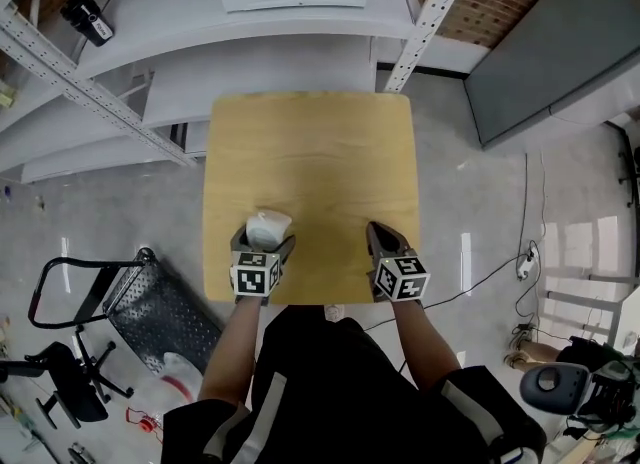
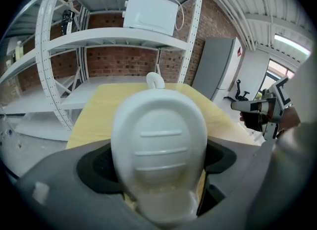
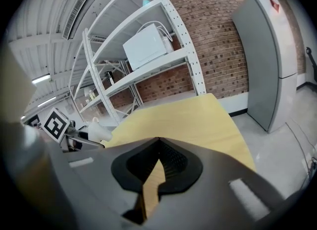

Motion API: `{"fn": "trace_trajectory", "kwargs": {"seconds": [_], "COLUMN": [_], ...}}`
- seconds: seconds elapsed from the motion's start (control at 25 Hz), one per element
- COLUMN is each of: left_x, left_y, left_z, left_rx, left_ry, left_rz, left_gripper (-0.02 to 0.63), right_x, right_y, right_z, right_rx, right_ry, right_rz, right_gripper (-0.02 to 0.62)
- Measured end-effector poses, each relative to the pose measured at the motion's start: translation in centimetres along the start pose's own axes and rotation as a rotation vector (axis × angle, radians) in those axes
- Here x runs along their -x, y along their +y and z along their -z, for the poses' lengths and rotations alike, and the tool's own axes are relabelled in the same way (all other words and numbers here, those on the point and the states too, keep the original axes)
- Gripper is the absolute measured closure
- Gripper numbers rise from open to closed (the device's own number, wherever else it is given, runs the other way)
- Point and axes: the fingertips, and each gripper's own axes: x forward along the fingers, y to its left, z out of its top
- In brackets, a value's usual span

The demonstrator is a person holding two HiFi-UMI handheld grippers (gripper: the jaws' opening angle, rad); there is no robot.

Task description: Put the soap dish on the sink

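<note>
White oval soap dish (image 2: 158, 140), three ribs, clamped in left claw (image 2: 157, 167)

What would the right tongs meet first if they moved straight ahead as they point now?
Nothing stands in line: the right tongs face only bare table top, probably touching it first; depth is unclear.

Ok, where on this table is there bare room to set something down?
The wooden table is bare across its far half toward the shelving rack and down its middle. Only the near edge is crowded: the left gripper holding the soap dish, and the shut right gripper.
</note>
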Motion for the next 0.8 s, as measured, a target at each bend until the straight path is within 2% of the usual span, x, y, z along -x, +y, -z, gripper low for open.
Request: {"fn": "trace_trajectory", "kwargs": {"seconds": [0.32, 0.8], "left_x": [-2.2, -4.2], "left_y": [0.0, 0.6], "left_z": [1.5, 2.9], "left_rx": [-0.02, -0.032], "left_ry": [0.098, 0.169], "left_rz": [-0.014, -0.025], "left_gripper": [0.136, 0.135], "right_x": [-0.3, -0.6], "right_y": [-0.7, -0.8], "right_z": [1.2, 1.6], "right_rx": [-0.003, -0.035], "right_ry": [0.039, 0.054], "right_rz": [0.033, 0.045], "right_gripper": [0.589, 0.589]}}
